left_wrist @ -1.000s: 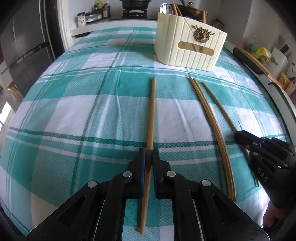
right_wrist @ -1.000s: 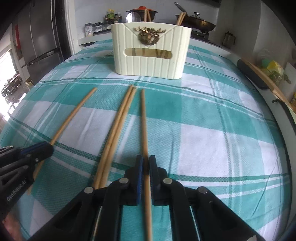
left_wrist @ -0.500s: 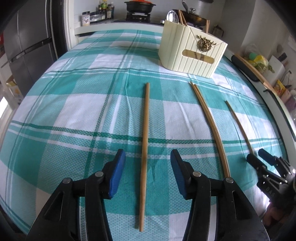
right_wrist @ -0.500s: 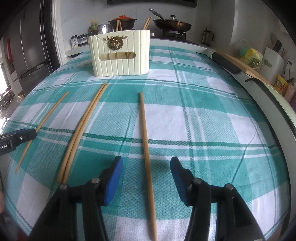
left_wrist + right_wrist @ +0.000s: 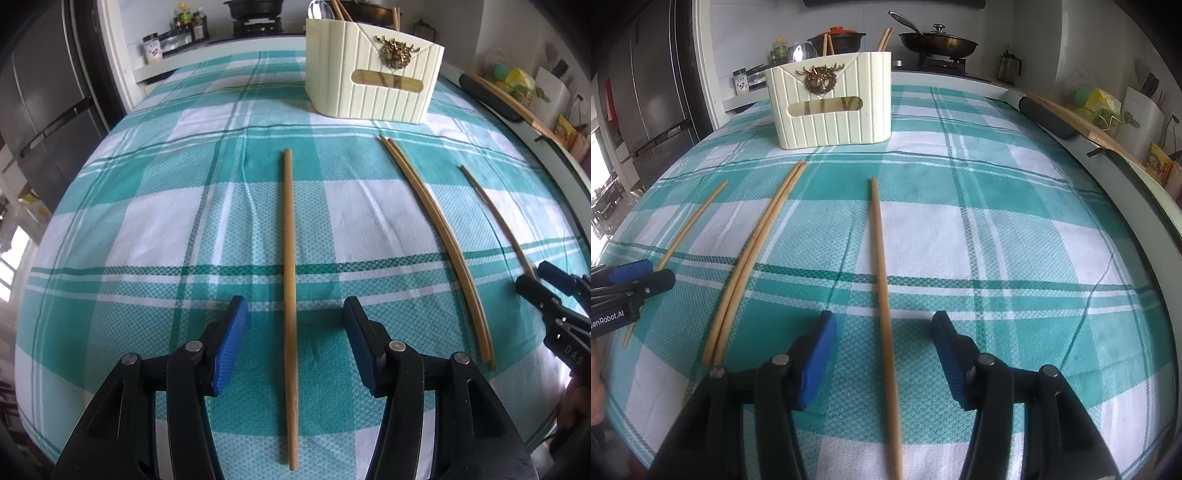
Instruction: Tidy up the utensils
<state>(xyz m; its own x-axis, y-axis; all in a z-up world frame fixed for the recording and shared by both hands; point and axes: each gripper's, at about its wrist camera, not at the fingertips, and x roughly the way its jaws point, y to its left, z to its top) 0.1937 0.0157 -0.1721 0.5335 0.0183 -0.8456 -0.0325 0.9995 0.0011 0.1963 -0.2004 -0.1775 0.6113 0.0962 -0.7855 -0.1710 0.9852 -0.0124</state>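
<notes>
On the checked cloth (image 5: pixel 147 229) four chopsticks are laid out, all pointing roughly toward the cream holder (image 5: pixel 373 74) at the far side. Between the blue pads of the left gripper (image 5: pixel 293 321) one chopstick (image 5: pixel 289 258) is seen lying flat, touched by neither pad. The left jaws are opening at this moment, with clear gaps on both sides of the stick. To its right a pair (image 5: pixel 439 236) is placed side by side, touching along most of its length. Further right a fourth chopstick (image 5: pixel 491 210) is seen, its near end running between the fingers of the right gripper (image 5: pixel 535 280).

From the right wrist view, the right gripper (image 5: pixel 884 325) is held with its jaws apart, and that stick (image 5: pixel 881 258) is left flat on the cloth between the pads, untouched. The pair (image 5: pixel 757 243) is seen to its left, and the left gripper (image 5: pixel 646 275) beyond it over the farthest stick (image 5: pixel 690 221). More chopsticks and a spoon are stood in the holder (image 5: pixel 834 110), upright or slightly tilted.
</notes>
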